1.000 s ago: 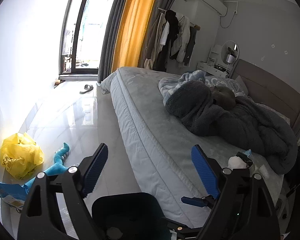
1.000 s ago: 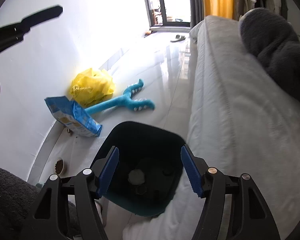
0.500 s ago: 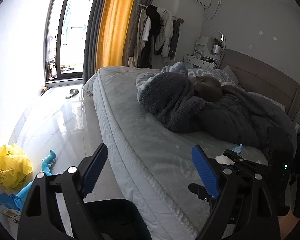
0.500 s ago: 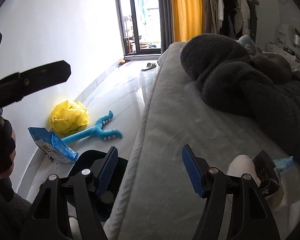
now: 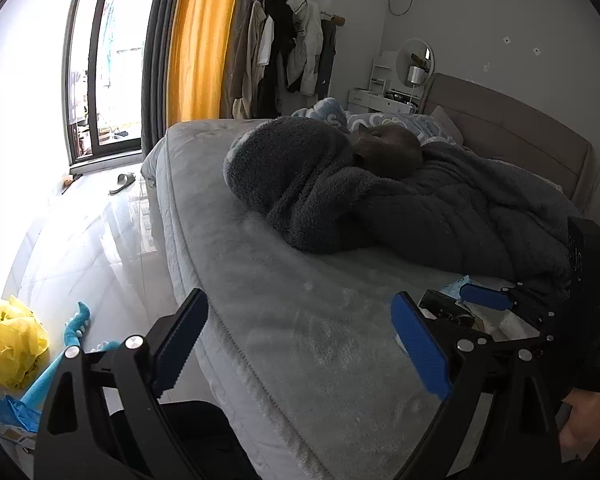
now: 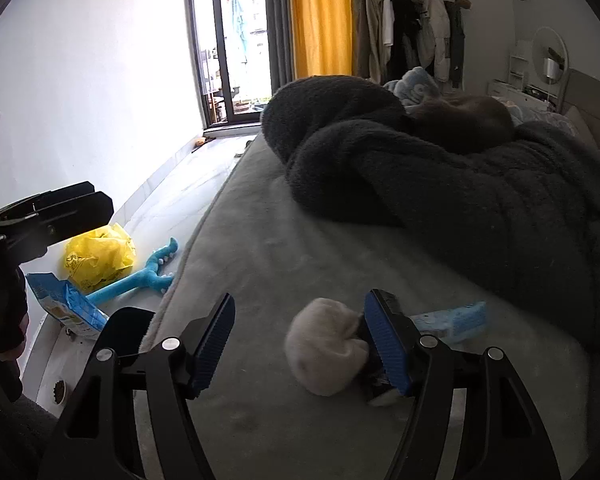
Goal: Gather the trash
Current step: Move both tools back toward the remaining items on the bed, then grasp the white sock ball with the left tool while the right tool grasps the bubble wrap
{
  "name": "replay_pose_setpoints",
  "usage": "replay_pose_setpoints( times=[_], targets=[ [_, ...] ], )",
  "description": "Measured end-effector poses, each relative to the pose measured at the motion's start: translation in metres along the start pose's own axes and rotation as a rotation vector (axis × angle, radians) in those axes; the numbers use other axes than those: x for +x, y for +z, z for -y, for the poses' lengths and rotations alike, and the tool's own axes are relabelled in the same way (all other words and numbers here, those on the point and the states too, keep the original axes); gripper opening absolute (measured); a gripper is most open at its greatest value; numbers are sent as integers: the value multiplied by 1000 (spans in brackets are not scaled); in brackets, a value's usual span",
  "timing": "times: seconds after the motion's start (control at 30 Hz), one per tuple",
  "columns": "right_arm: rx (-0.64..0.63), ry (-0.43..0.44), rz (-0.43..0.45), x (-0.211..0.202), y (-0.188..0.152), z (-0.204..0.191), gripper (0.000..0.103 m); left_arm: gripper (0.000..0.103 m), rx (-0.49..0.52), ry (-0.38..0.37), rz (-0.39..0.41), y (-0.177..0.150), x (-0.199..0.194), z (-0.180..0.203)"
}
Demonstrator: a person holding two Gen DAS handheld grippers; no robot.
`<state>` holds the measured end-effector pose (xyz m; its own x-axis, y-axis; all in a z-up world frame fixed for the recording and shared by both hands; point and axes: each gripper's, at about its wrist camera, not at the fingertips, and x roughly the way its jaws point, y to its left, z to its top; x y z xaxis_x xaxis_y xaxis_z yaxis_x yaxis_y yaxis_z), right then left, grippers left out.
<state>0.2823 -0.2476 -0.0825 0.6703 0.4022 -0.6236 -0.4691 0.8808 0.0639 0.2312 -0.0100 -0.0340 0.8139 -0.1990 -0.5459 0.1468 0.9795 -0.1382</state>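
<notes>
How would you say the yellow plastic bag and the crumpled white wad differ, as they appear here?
The yellow plastic bag lies on the floor by the wall, far from the right gripper; the crumpled white wad lies on the bed, just ahead of its open jaws. The bag is bright yellow with print, the wad plain off-white. Both look crumpled.
</notes>
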Motion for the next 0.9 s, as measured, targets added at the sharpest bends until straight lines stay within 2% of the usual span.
replay_pose_setpoints(
  times=[0.37, 0.77, 0.9],
  targets=[
    [67, -71, -3, -22, -24, 61, 70, 94, 9, -34, -55, -8, 35, 39],
    [146, -98, -37, -28, -46, 115, 72, 94, 86, -90, -160, -32, 80, 89],
    [149, -108, -57, -27, -52, 126, 72, 88, 103, -90, -198, -37, 94, 99]
  ],
)
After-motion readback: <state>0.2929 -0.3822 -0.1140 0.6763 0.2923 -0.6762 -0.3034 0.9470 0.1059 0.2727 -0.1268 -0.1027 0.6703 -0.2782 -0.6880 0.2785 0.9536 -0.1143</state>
